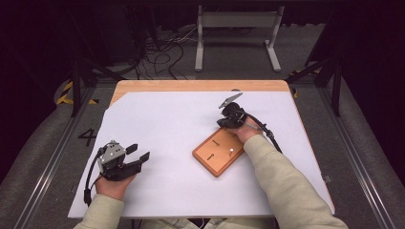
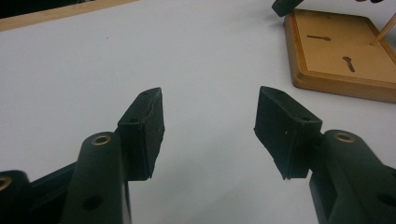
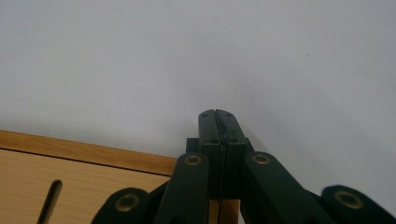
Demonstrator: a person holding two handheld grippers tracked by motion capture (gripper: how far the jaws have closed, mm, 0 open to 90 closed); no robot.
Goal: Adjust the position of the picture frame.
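Note:
A flat wooden board [image 1: 220,157] with two dark keyhole slots lies on the white table cover, right of centre. My right gripper [image 1: 223,123] is at the board's far corner with its jaws pressed together; in the right gripper view the tips [image 3: 217,116] hold nothing visible, and the board's edge [image 3: 93,154] runs below them. A thin pale stick [image 2: 384,29] slants up from the board [image 2: 336,51] in the left gripper view. My left gripper [image 1: 138,151] rests at the near left, open and empty [image 2: 210,126], pointing toward the board.
The white sheet [image 1: 167,119] covers most of the wooden table, whose bare far edge [image 1: 191,86] shows behind it. A dark floor with cables and a white metal frame [image 1: 236,28] lie beyond the table.

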